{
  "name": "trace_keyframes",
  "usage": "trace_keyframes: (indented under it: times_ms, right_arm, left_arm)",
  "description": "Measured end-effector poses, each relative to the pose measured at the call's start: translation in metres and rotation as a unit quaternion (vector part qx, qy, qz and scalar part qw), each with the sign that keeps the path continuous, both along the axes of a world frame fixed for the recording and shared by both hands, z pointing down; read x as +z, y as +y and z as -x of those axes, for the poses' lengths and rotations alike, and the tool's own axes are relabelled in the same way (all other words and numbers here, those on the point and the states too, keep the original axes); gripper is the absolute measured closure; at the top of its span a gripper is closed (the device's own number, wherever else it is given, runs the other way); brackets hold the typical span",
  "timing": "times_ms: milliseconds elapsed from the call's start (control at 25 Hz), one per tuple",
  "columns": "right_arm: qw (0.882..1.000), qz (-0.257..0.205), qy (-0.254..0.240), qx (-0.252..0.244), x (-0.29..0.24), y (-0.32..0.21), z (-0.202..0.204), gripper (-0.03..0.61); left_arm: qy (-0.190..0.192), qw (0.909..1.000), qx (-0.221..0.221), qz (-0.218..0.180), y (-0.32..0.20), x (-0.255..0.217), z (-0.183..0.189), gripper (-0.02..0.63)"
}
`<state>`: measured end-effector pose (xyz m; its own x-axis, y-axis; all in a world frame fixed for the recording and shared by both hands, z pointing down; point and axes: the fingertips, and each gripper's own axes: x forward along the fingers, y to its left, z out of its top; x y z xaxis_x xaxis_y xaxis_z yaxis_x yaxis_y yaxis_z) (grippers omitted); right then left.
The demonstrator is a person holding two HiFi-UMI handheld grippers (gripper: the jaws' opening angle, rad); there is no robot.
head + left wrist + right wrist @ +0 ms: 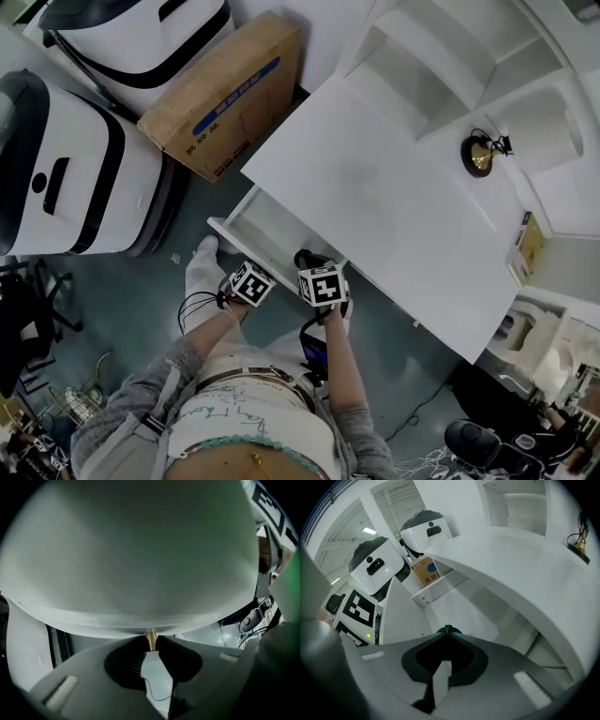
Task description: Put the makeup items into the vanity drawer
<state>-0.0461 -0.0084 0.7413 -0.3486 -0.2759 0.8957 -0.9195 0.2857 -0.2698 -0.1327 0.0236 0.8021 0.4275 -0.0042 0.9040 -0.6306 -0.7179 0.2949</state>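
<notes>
**Both grippers at the open vanity drawer**

The head view is showing the layout: the person is standing at the white table (394,206); the drawer (234,230) is standing open under its near edge; the left gripper (242,270) and the right gripper (310,262) are hovering side by side at the drawer's front, marker cubes facing up. That view is not showing how either pair of jaws stands.

The left gripper view is supplying it: the left gripper (150,645) is pinching its jaws tight on a slim gold knob (150,639); the knob is sticking out of a broad white panel that is filling the upper frame.

The right gripper view is showing the right gripper (446,633) with its jaws pressed together; a small dark green item (446,629) is sitting pinched at their tips, over the drawer's white inside (459,606) and below the table top (511,559).

A gold and black ornament (480,155) is standing far back on the table, and the right gripper view is catching it too (580,543); a cardboard box (225,94) is lying on the floor beside white machines (66,178).
</notes>
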Motion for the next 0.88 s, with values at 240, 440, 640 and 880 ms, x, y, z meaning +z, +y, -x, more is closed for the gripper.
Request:
trace_keyframes:
  times_ms: [240, 440, 640, 880]
  right_arm:
    - [0.999, -0.024, 0.013, -0.035, -0.004, 0.002, 0.014, 0.548]
    - [0.999, -0.03, 0.008, -0.03, -0.006, 0.003, 0.02, 0.548]
    - [1.0, -0.019, -0.005, -0.019, -0.004, 0.011, 0.027, 0.548]
    - [0.999, -0.014, 0.0, -0.031, -0.002, 0.022, 0.037, 0.548]
  left_arm:
    - [0.001, 0.9996, -0.008, -0.025, 0.0, 0.003, 0.007, 0.528]
    - [0.003, 0.9998, -0.007, -0.019, 0.006, 0.005, 0.011, 0.528]
    - [0.004, 0.9999, 0.003, -0.013, 0.015, 0.006, 0.019, 0.528]
    - [0.012, 0.9999, 0.002, -0.007, 0.025, 0.002, 0.023, 0.526]
